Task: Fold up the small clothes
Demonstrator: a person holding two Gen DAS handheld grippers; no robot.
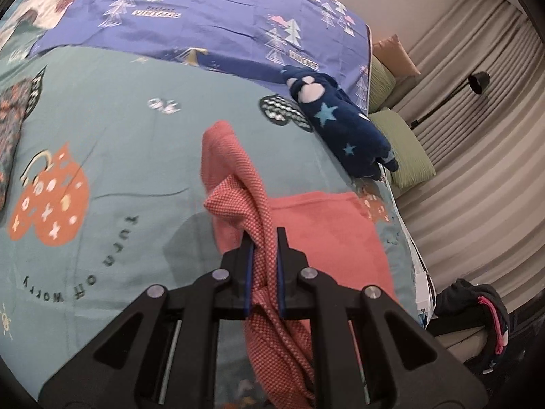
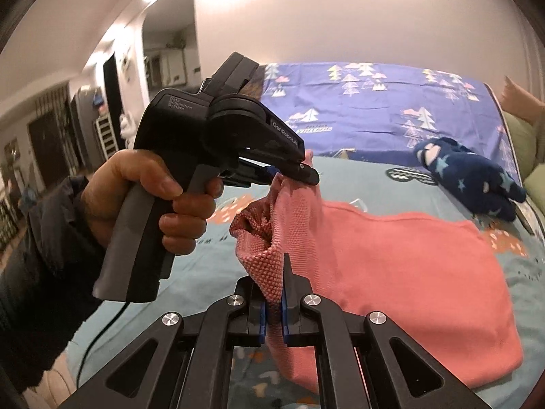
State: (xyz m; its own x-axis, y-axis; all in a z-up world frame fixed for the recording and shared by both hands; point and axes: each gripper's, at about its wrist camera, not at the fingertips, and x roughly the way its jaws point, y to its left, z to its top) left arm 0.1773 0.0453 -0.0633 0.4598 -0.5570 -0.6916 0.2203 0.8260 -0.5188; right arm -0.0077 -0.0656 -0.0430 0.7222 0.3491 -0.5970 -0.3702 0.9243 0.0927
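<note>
Nearest the right wrist camera, the right gripper [image 2: 273, 301] has its two fingers pressed together on a bunched fold of the pink sweater [image 2: 402, 259], and the knit rises out of the jaws in a twisted rope. Just beyond it the left gripper [image 2: 289, 173], held in the person's left hand [image 2: 150, 197], pinches another part of the same raised edge; the left wrist view confirms those fingers [image 1: 248, 266] are clamped on a thick wad of cloth. The rest of the sweater lies spread on the teal bedspread [image 1: 112, 129], near the right-hand edge of the bed, with a navy star-patterned garment [image 1: 340, 122] lying well apart toward the purple sheet [image 1: 221, 10]. The main risk, as I judge it, is that both grips hold gathered cloth rather than a clean corner, so the fold could land crooked or lumpy once the edge is carried over. The two grippers are also close together, so the span between them sags and may roll under itself. A loose knit like this could slip out of one jaw if pulled sideways, and dragging the body could slide it off the bed edge.
</note>
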